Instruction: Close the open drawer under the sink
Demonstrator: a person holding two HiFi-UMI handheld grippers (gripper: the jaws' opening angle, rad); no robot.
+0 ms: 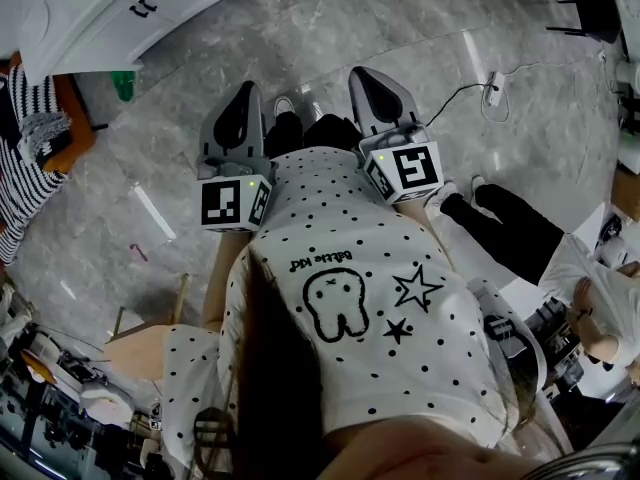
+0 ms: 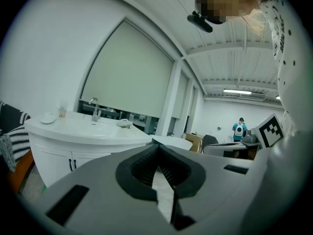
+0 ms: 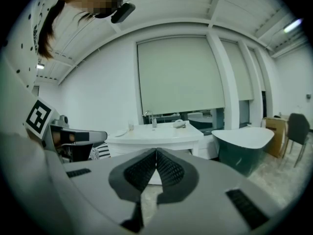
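The white sink vanity (image 1: pixel 120 18) stands at the top left of the head view, with black handles (image 1: pixel 143 8) on its front. It also shows in the left gripper view as a vanity (image 2: pixel 83 131) with a faucet (image 2: pixel 94 109), and further off in the right gripper view (image 3: pixel 156 133). No frame shows clearly whether a drawer is open. My left gripper (image 1: pixel 246 90) and right gripper (image 1: pixel 362 74) are held side by side over the grey floor, well short of the vanity. Both are shut with nothing between their jaws (image 2: pixel 157 150) (image 3: pixel 156 153).
A striped cloth lies on an orange seat (image 1: pixel 25 138) left of the vanity. Someone's dark-trousered legs (image 1: pixel 500 228) stretch out at the right, and a cable with a plug (image 1: pixel 492 88) lies on the floor. A dark green bathtub (image 3: pixel 242 143) stands right of the vanity.
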